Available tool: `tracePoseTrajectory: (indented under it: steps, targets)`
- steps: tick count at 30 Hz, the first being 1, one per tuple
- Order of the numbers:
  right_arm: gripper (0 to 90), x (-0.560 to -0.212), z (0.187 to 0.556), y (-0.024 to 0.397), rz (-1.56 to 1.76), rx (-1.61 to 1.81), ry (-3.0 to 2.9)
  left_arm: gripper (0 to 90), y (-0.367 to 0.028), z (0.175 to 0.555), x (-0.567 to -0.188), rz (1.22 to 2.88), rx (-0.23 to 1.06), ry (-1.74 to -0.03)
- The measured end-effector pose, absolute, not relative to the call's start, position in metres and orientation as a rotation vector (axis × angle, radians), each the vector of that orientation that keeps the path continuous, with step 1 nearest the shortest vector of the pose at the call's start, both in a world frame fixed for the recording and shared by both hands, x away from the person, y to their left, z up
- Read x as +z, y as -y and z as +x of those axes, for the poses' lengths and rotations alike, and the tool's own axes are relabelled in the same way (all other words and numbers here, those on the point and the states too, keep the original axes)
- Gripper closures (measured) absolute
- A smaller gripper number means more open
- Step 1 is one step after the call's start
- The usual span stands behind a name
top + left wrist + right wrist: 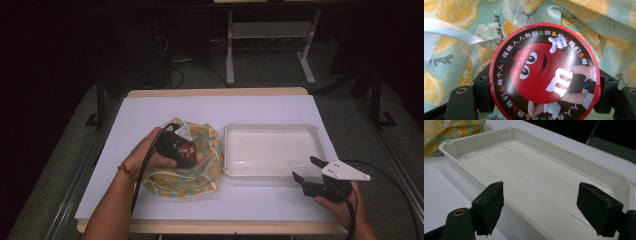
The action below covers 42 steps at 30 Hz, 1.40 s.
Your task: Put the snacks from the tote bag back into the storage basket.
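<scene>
The tin point(544, 75) sits nearest the lens in the left gripper view, clamped between the two black jaws of the left gripper point(544, 92), which press its rim from either side; its round lid faces the camera, red-rimmed, with a glossy dark band around a red M&M's character and a white "m", turned sideways; a ring of Chinese characters broken by coloured ampersands runs round the edge. Behind it lies the cloth point(456, 37), a soft, creased fabric in pale green with yellow lemon slices and small cursive script, partly readable as "with a"; a white ribbon edge crosses it. In the high view the left gripper point(181, 142) holds the tin point(186, 150) over the bunched cloth point(200, 172) on the white table point(150, 110), left of the tray point(270, 129). The right gripper point(549, 205) has its jaws set wide apart with nothing between them, at the near edge of the tray point(544, 145), a shallow white plastic rectangle with rounded corners, its long axis running left to right across the table; the right gripper point(307, 172) sits at its front right corner.
</scene>
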State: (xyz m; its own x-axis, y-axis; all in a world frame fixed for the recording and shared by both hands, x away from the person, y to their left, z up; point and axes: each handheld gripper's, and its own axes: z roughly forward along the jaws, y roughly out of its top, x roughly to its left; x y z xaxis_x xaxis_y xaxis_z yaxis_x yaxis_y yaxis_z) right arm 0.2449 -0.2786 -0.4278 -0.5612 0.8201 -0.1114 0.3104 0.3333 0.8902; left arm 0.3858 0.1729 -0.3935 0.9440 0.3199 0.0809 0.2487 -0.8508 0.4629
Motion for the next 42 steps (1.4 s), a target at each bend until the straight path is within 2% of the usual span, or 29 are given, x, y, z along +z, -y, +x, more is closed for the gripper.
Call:
tracePoseTrajectory:
  steps: [42]
  targets:
    - [21.1,-0.428,0.247,0.278,0.981,1.17,-2.049,23.9,-0.184,0.375,-0.357,2.53,0.288,-0.455]
